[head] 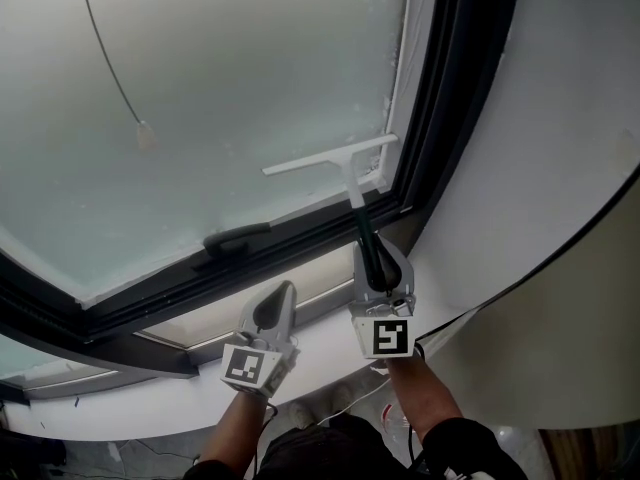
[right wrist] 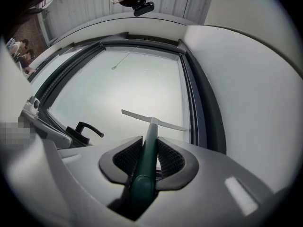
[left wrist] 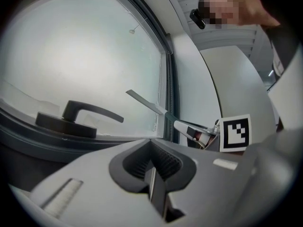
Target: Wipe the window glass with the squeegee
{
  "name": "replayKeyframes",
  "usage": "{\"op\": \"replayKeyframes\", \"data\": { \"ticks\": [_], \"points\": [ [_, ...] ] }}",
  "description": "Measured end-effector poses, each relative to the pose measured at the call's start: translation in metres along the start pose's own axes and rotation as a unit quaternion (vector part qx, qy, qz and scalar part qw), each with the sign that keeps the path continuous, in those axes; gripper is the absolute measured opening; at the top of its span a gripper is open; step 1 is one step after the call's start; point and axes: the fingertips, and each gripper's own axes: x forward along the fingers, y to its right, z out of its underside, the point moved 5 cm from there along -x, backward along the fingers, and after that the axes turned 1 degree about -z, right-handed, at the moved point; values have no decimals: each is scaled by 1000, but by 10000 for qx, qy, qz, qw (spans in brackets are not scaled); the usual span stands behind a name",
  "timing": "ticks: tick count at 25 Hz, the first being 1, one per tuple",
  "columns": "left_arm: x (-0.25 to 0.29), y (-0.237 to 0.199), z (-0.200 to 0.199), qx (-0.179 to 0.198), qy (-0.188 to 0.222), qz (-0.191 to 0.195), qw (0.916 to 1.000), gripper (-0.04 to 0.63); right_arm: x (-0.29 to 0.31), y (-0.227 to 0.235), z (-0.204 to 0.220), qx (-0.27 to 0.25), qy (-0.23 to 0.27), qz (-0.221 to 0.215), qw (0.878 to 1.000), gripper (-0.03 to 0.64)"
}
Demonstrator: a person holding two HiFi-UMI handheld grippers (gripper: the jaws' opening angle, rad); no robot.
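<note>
Head view looks down on frosted window glass (head: 200, 98) set in a dark frame (head: 445, 118), with a black lever handle (head: 237, 238) on its bottom rail and curved white wall (head: 560, 168) to the right. The squeegee (head: 335, 160), a white blade on a dark green grip, sits near the glass's lower right corner, seemingly touching it. The right gripper (right wrist: 147, 157) has its jaws clamped on that grip; the left gripper (left wrist: 152, 164), just beside it, has its jaws closed on nothing.
</note>
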Motion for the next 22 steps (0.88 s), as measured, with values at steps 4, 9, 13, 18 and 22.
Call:
{"op": "replayKeyframes", "data": {
  "ticks": [4, 9, 13, 18, 22],
  "points": [
    [-2, -3, 6, -59, -38, -96, 9999, -2, -2, -1, 1, -25, 9, -46, 10000, 100],
    [-4, -2, 8, -88, -93, -96, 9999, -2, -5, -2, 6, -30, -56, -39, 10000, 99],
    [-5, -6, 8, -68, -98, -122, 9999, -2, -8, -4, 11, -2, -154, -40, 9999, 98],
    [-6, -8, 8, -42, -101, -165, 9998, -2, -12, -7, 20, 34, -266, -54, 9996, 98],
    [-7, -5, 10, -47, -125, -149, 9998, -2, -14, -8, 24, -40, -304, -73, 9995, 100]
  ]
}}
